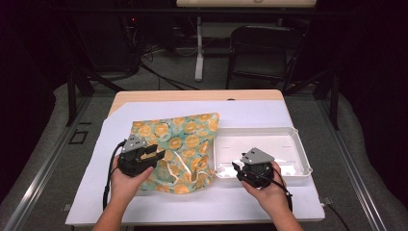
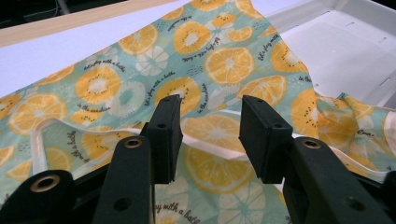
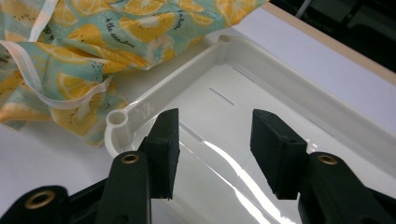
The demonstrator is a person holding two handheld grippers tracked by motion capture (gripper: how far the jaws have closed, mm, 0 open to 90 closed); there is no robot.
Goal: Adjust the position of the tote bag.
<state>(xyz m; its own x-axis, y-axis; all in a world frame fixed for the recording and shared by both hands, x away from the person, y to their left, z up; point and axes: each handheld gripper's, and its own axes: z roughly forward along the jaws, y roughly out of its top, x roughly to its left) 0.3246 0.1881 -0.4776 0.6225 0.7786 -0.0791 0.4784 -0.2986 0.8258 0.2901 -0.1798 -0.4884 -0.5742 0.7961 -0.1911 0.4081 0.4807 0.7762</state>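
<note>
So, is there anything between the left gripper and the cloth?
Nothing visible. The left gripper hangs just above the cloth with its jaws open, and only a white hem of the cloth itself lies between them. The tray is off to the side.

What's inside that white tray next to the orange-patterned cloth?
The white tray holds nothing visible. The right claw hides its near corner, and the cloth reaches its left rim.

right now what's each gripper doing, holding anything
Left gripper: open, jaws apart over the cloth, holding nothing.
Right gripper: open, jaws apart over the tray, holding nothing.
</note>
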